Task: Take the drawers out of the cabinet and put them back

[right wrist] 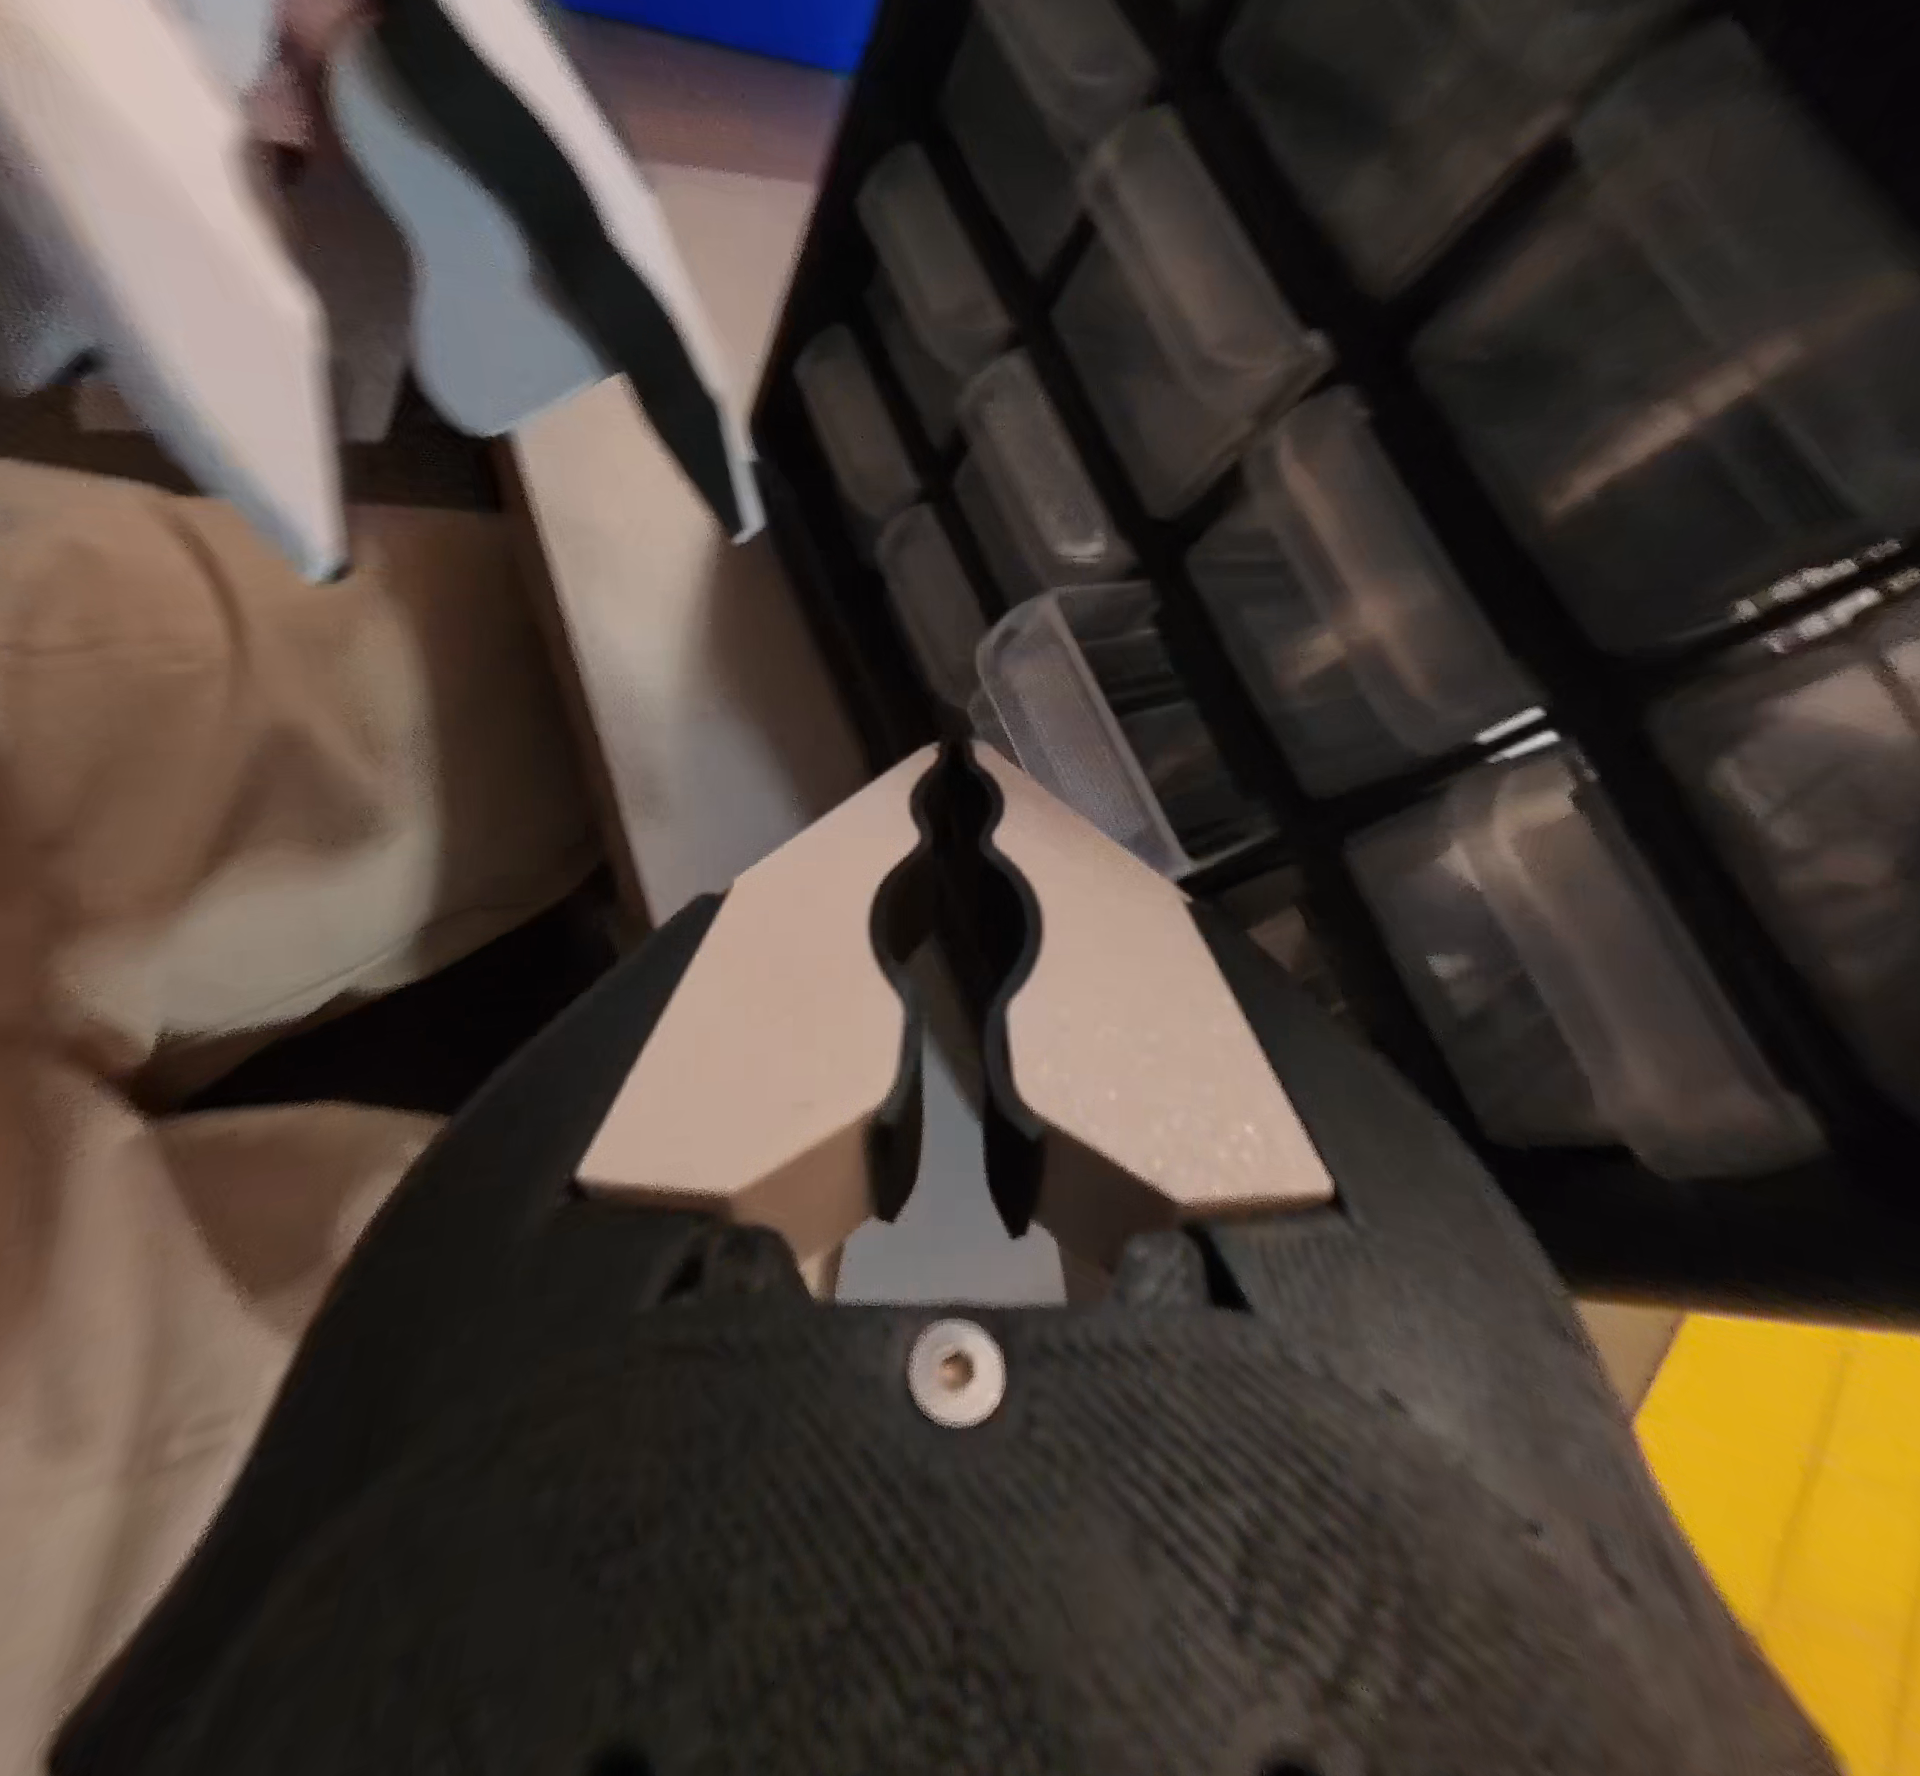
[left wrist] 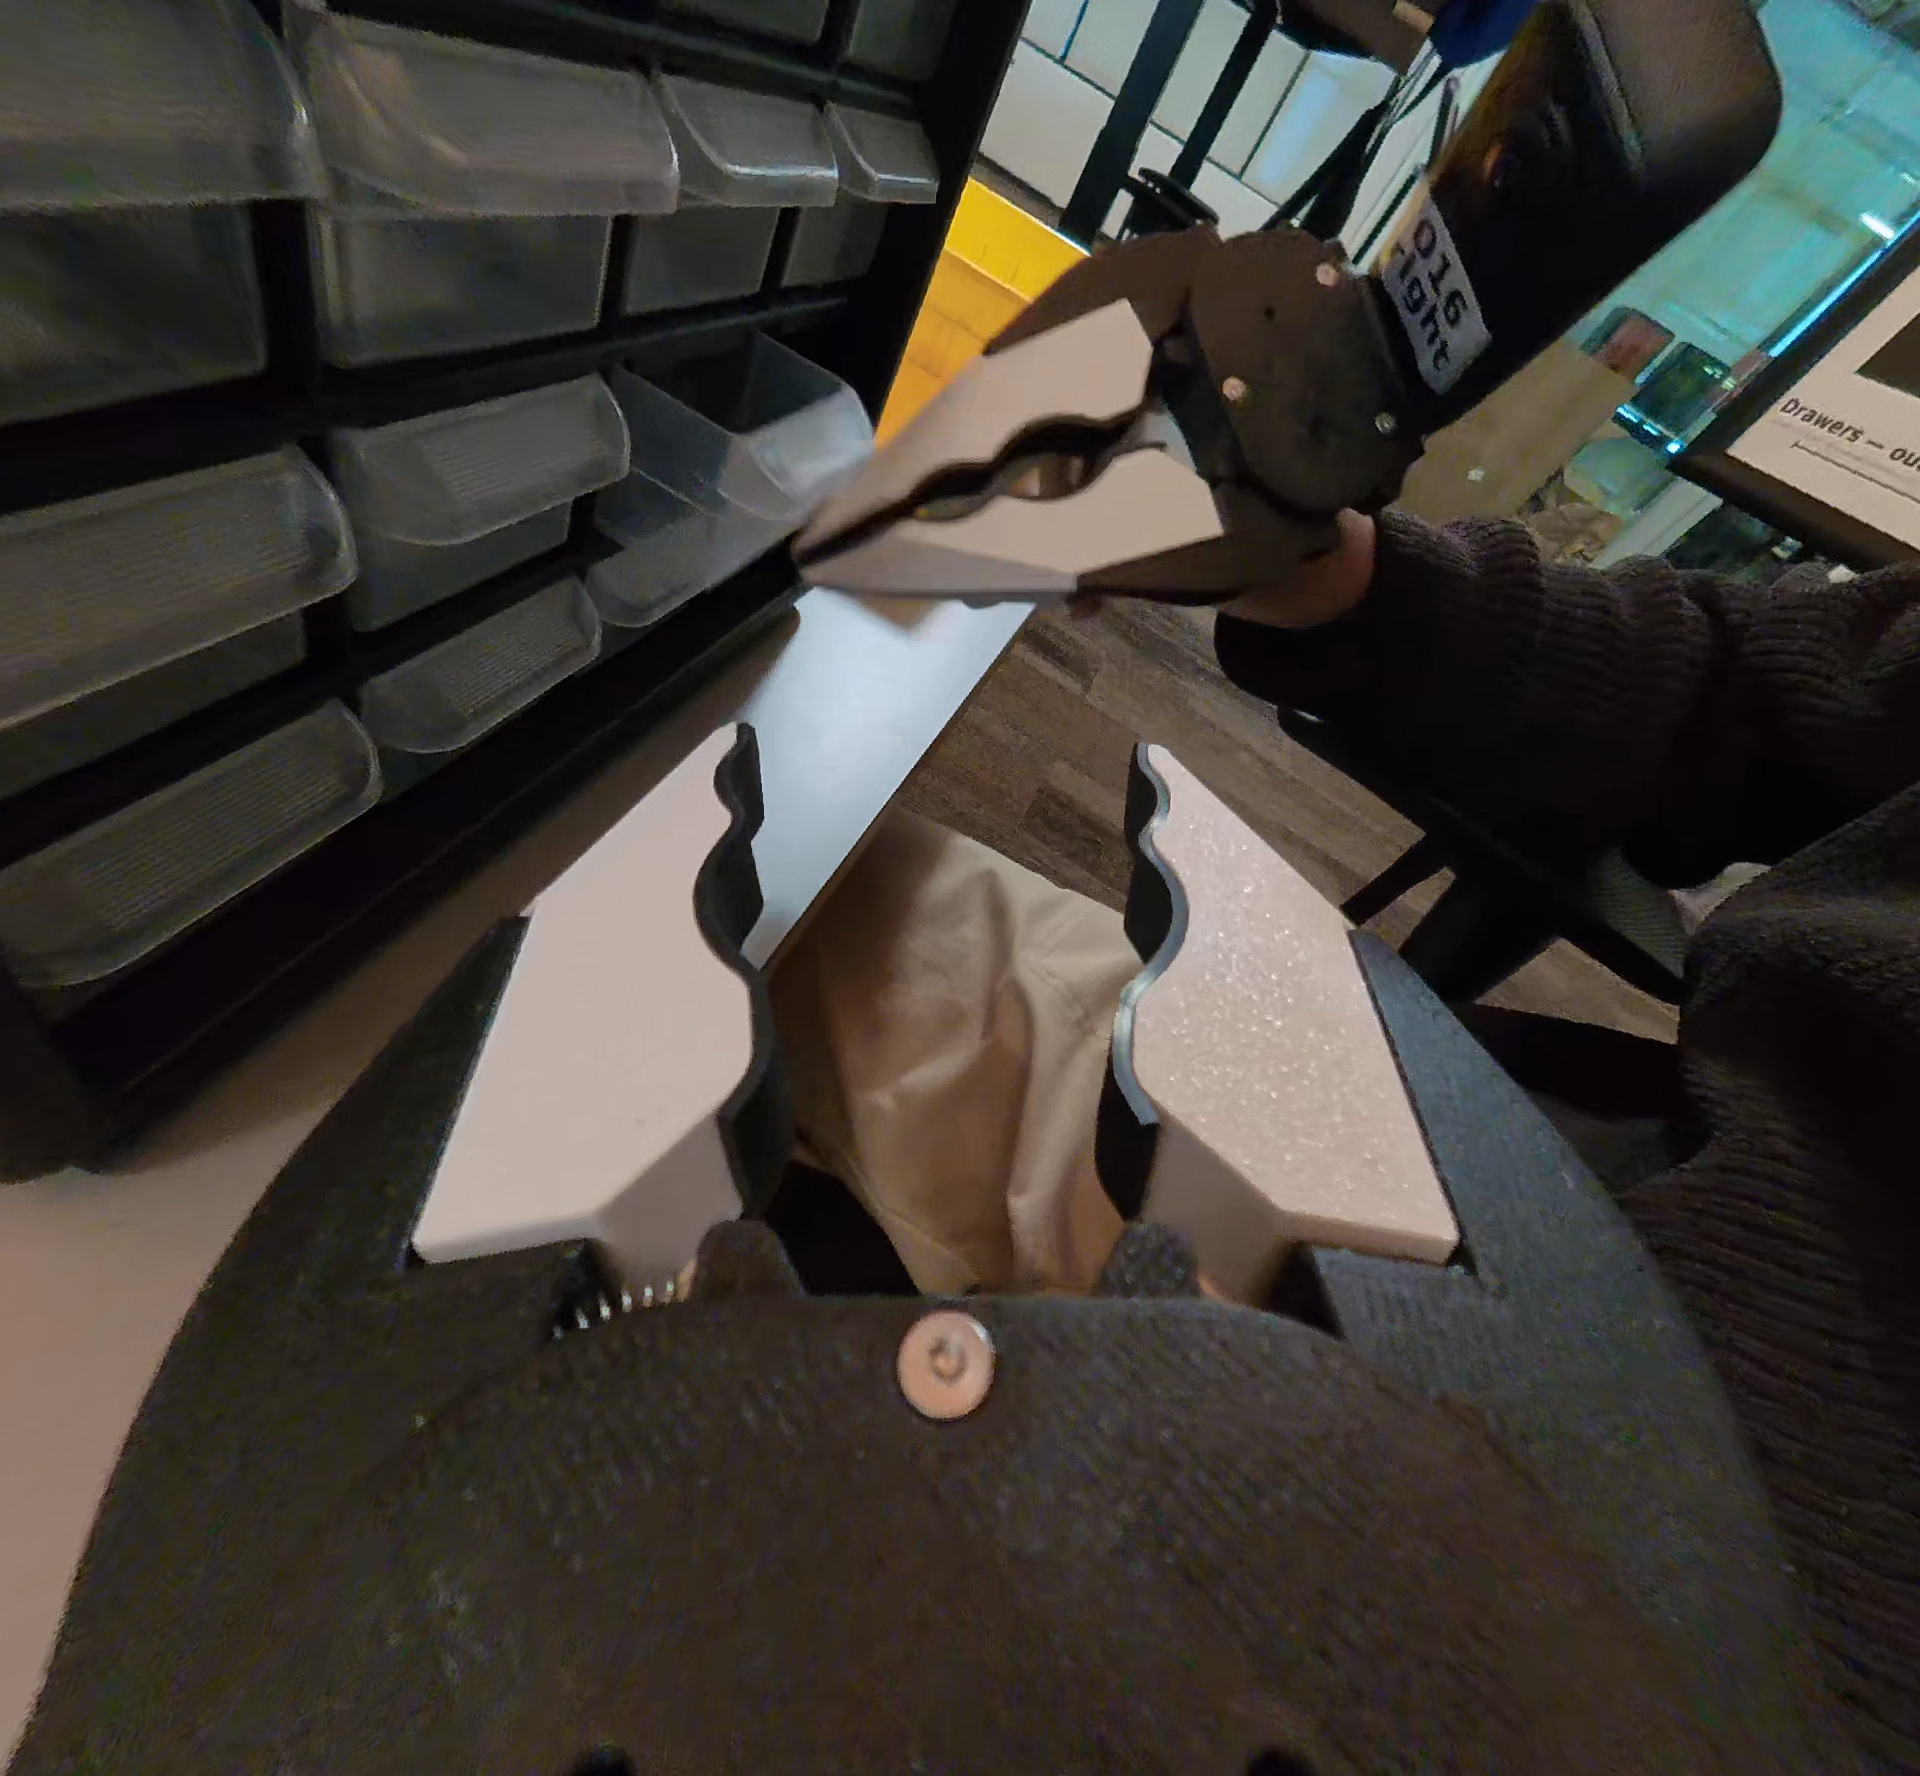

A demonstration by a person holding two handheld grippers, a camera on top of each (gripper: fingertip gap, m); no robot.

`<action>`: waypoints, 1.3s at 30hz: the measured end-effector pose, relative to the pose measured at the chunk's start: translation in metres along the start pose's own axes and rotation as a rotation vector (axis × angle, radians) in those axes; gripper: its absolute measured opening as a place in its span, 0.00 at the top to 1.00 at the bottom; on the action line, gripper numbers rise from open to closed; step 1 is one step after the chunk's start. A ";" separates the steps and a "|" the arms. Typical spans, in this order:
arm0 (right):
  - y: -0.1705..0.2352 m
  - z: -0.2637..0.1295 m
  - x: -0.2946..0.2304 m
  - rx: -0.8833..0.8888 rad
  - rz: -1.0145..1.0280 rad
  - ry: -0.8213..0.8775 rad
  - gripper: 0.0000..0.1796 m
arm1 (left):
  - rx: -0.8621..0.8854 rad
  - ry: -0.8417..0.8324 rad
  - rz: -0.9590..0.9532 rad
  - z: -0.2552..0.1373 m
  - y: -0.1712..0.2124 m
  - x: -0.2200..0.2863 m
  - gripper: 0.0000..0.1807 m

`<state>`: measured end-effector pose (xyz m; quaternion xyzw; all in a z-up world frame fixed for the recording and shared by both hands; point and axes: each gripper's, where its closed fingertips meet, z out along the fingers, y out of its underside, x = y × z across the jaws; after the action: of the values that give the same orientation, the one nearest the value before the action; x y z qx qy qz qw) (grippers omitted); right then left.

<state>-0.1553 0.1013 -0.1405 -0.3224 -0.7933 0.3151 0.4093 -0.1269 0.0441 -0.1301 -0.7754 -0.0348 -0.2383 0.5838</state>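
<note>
Drawers here are small clear plastic bins, likely light, stiff and slippery. The left gripper (left wrist: 940, 905), nearest me, hangs over the table (left wrist: 862, 718) edge with its fingers (left wrist: 1247, 999) apart and empty. Past it, the right gripper (left wrist: 821, 557) has its fingers together at the lip of 1 drawer (left wrist: 727, 438) slid partway out of the cabinet (left wrist: 935, 168); that front lip looks the best hold. Blur hides whether the lip is actually pinched, and what the drawers contain.
</note>
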 end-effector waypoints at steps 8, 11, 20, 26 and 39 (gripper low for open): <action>0.001 0.012 0.002 0.059 0.232 -0.054 0.79 | -0.004 -0.008 -0.011 -0.001 0.002 -0.007 0.62; -0.004 0.003 -0.003 0.103 0.292 -0.107 0.78 | -0.002 -0.005 -0.026 -0.001 0.002 -0.009 0.63; 0.005 -0.023 -0.021 0.161 0.405 -0.191 0.78 | 0.032 -0.029 -0.016 -0.031 -0.017 -0.014 0.76; 0.011 -0.033 -0.024 0.173 0.467 -0.199 0.79 | 0.138 -0.361 0.145 -0.142 -0.096 -0.076 0.96; 0.006 -0.044 -0.026 0.158 0.372 -0.180 0.80 | -0.597 -1.015 -0.091 -0.338 -0.044 -0.387 0.84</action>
<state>-0.1039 0.0951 -0.1366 -0.4004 -0.7263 0.4739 0.2959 -0.5945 -0.1668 -0.1807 -0.9210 -0.2743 0.1381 0.2398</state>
